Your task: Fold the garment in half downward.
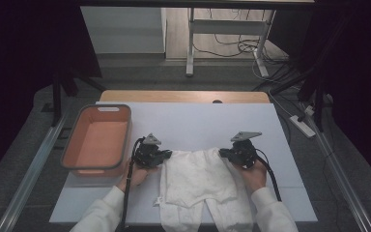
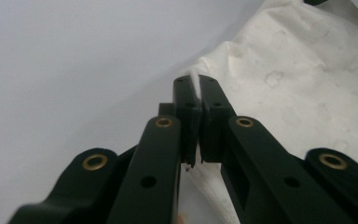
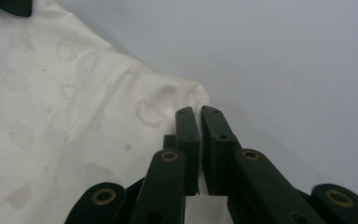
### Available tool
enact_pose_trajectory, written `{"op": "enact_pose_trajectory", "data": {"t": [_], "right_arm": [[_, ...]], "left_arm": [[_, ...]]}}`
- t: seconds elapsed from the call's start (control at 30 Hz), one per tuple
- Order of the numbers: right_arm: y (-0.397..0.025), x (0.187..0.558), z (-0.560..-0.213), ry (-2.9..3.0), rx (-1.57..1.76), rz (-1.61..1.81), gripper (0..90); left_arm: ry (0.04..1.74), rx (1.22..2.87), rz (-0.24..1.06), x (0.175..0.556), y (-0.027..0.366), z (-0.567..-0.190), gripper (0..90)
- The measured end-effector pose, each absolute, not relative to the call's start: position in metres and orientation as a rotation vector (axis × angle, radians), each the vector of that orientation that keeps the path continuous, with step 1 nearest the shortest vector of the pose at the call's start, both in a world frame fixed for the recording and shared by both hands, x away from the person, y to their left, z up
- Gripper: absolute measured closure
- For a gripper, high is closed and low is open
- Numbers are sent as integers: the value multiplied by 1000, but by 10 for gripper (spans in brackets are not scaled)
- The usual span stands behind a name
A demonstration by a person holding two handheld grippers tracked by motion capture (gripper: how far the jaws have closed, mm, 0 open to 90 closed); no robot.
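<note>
The white trousers (image 1: 200, 186) lie on the surface (image 1: 198, 123), partly folded: the upper part is doubled over the legs, and the two legs run toward the person's side. The folded edge stretches between the two grippers.

The left gripper (image 2: 199, 91) is clenched on the cloth; in the left gripper view a thin ridge of white fabric stands up between its jaws, and the rest of the trousers (image 2: 298, 84) spreads to the right of them. The right gripper (image 3: 199, 112) has its jaws almost together at the corner of the trousers (image 3: 74, 107), which lie to the left of these jaws. A narrow gap shows between the tips, and I cannot tell if cloth is caught there.

I judge that the first fold is made and both corners of it are taken. What is left seems to be another fold, or lifting the bundle into the orange bin (image 1: 97, 140), which stands beyond the left gripper (image 1: 166, 154), on its outer side, and has nothing inside.
</note>
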State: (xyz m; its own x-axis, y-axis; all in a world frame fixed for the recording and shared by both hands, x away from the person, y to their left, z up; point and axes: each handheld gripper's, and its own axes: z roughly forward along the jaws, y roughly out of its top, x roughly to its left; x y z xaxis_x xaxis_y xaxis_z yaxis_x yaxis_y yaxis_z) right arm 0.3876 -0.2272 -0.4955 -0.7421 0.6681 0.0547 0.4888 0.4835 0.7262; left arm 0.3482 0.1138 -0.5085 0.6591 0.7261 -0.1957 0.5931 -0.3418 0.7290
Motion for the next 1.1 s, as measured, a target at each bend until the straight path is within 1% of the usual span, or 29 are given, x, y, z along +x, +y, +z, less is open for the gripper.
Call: {"op": "enact_pose_trajectory", "data": {"t": [0.43, 0.8, 1.1], "right_arm": [[-220, 398, -493, 2467, 997, 1126, 862], [-221, 402, -492, 2456, 1007, 1121, 862], [-225, 409, -488, 2425, 1017, 1133, 862]], "left_arm": [[1056, 2007, 211, 354, 120, -507, 864], [1056, 2005, 227, 358, 119, -505, 864], [1051, 1995, 242, 370, 114, -501, 863]]}}
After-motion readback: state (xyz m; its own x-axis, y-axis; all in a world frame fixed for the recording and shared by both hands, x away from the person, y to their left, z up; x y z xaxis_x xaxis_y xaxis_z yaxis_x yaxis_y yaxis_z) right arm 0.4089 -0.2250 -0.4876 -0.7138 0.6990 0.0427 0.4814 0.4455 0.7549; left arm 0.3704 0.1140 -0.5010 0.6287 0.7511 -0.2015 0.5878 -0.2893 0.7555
